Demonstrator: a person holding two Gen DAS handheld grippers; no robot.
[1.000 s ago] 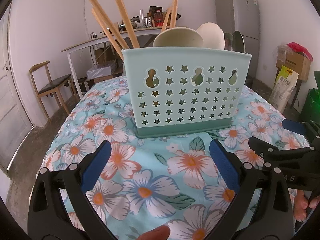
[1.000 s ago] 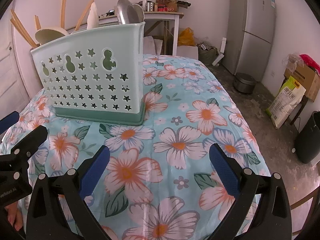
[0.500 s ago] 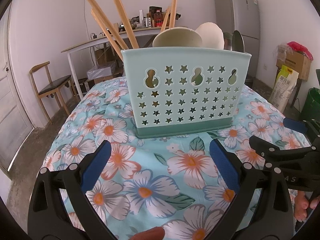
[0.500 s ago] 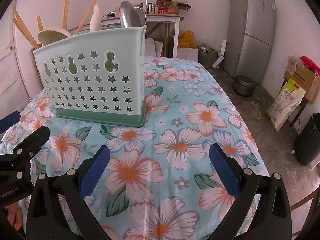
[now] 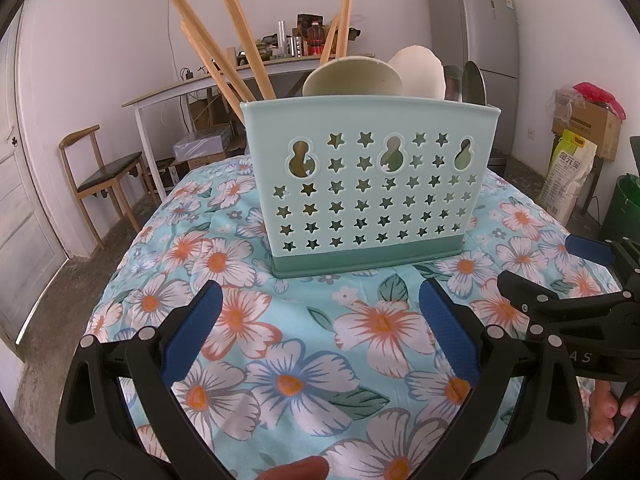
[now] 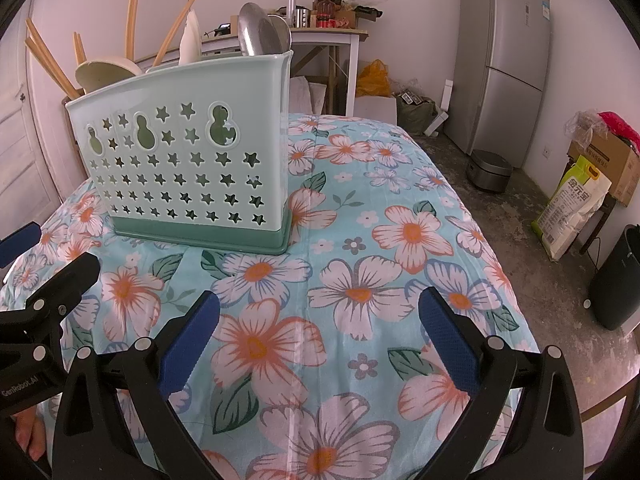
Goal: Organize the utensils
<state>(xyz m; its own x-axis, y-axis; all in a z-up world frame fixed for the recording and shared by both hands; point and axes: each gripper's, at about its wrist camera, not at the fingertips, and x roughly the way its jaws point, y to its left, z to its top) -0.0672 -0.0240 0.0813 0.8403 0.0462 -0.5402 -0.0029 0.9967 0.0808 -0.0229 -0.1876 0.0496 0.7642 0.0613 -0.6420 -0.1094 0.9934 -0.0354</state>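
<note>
While caddy (image 5: 370, 184) stands mid-table | both grippers' fingers wide apart, empty | floral cloth (image 6: 360, 280) bare around.

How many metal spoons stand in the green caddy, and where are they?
2. Both metal spoons stand bowl-up at the right end of the caddy, beside the white spoons; in the left wrist view they show at. More may be hidden inside.

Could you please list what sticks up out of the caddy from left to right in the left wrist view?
Wooden chopsticks → cream ladle bowl → white spoon → metal spoons, all standing in the teal caddy.
</note>
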